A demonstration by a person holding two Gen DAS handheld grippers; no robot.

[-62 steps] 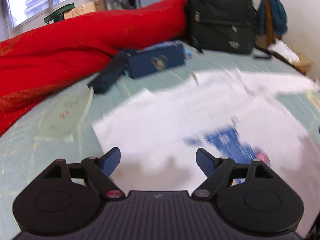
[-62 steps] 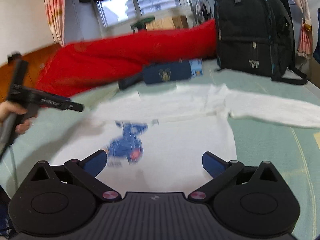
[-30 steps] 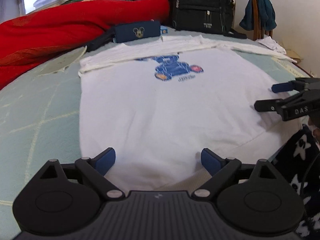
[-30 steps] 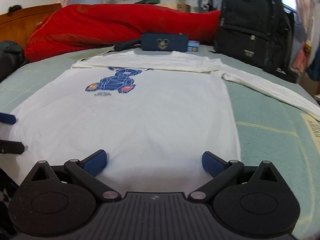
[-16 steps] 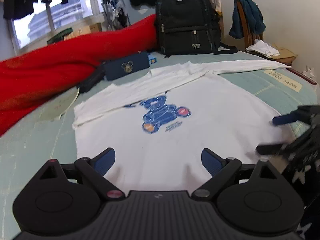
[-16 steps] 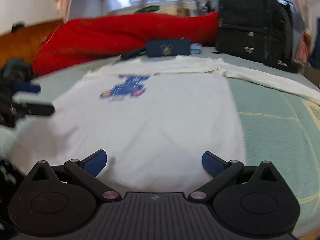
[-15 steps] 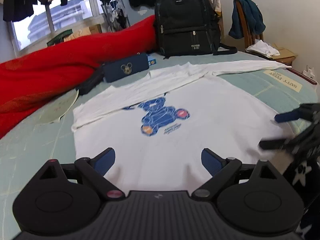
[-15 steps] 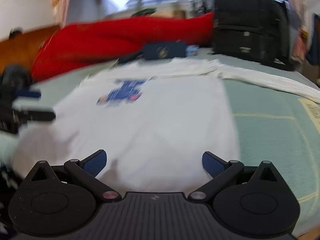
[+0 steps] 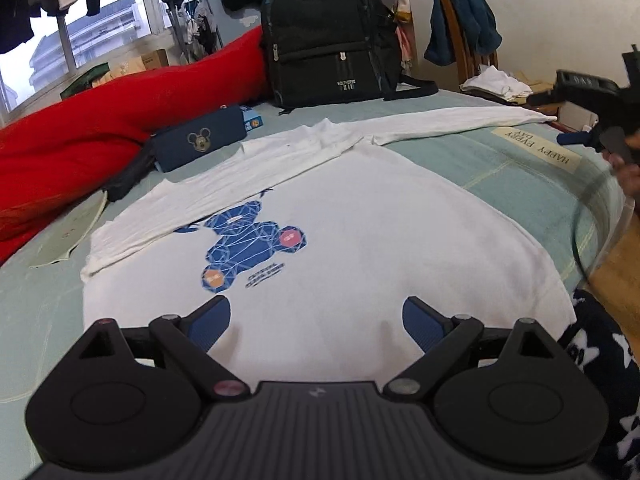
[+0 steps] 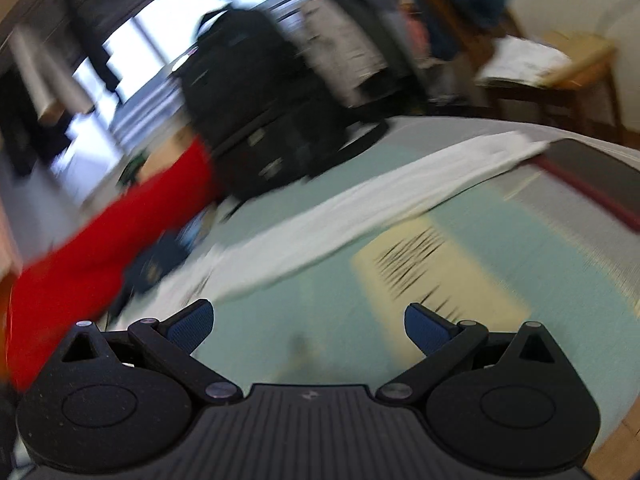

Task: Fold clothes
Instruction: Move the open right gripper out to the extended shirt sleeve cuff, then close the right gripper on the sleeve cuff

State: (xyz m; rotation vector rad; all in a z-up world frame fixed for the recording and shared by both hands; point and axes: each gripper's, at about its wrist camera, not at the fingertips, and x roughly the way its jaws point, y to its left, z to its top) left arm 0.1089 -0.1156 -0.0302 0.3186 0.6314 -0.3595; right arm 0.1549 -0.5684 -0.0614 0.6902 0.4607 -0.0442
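A white long-sleeved shirt [image 9: 360, 232] with a blue bear print [image 9: 248, 248] lies flat on the green bed. Its left sleeve is folded across the chest; its right sleeve [image 9: 460, 120] stretches out to the right edge. My left gripper [image 9: 316, 320] is open and empty above the shirt's hem. My right gripper [image 10: 308, 324] is open and empty above the bedsheet, near the stretched sleeve [image 10: 360, 204]; it also shows at the far right of the left wrist view [image 9: 580, 112]. The right wrist view is blurred.
A red quilt [image 9: 100, 128] runs along the back left. A black backpack [image 9: 328, 40] stands at the back. A dark blue pouch with a mouse logo [image 9: 196, 140] lies before the quilt. A chair [image 9: 464, 40] with clothes stands beyond the bed's right side.
My right gripper has swung away from the shirt's hem to the right, toward the stretched sleeve. My left gripper has risen a little and stays over the hem.
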